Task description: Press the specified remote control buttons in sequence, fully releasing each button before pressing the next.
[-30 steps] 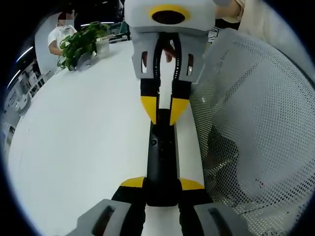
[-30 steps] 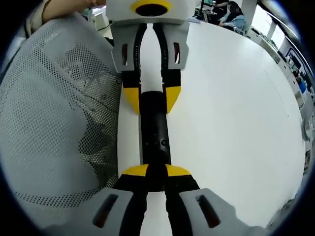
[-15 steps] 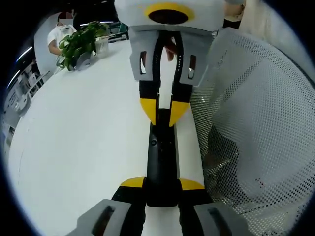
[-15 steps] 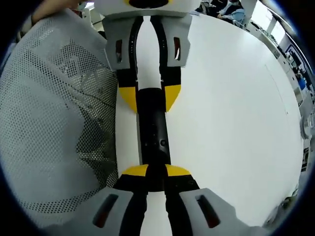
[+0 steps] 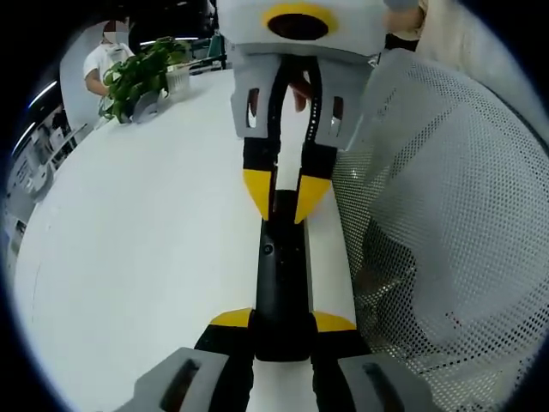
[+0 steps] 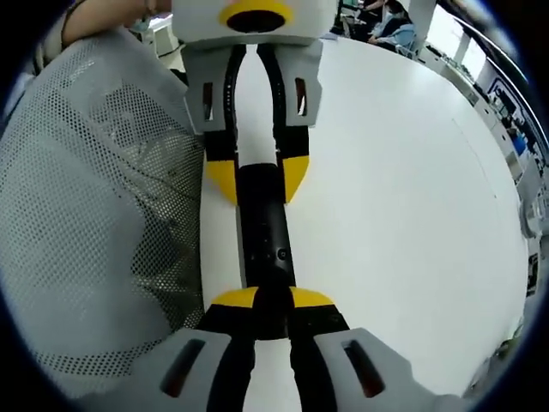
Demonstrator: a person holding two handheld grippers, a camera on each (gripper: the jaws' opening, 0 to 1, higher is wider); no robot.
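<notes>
the black remote control (image 5: 281, 283) is held lengthwise above the white bench (image 5: 137, 240), left tongs (image 5: 281, 322) clenched on one end, right tongs (image 6: 261, 300) clenched on the other. no press is visible, so button progress can't be judged.

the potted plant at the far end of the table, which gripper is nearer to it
Right. In the left gripper view the right gripper clamps the far end of the black remote, toward the potted plant. The left gripper clamps the near end.
</notes>
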